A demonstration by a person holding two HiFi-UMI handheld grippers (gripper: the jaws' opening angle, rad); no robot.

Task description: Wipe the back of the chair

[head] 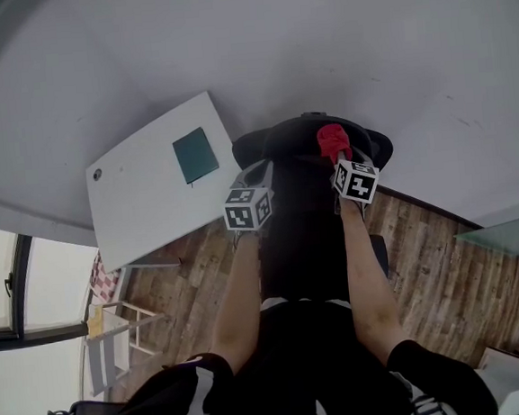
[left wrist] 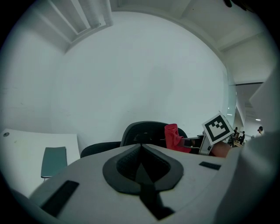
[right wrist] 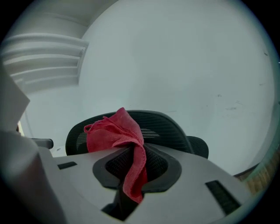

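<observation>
Holding the red cloth [right wrist: 114,131] pinched in the right gripper [right wrist: 131,162], jaws closed on it. The chair back [right wrist: 175,131] lies straight ahead of those fingertips, close, with its curved top edge running crosswise to them. I judge the right nearer than the left gripper [left wrist: 141,153], whose jaws are together on nothing. The backrest is black mesh and stands upright.

white table [head: 143,217], teal pad [head: 195,155] on it

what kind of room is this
Likely an office or meeting room: a black mesh office chair stands beside a white table with a teal pad lying on it, over a wood-plank floor.
</observation>
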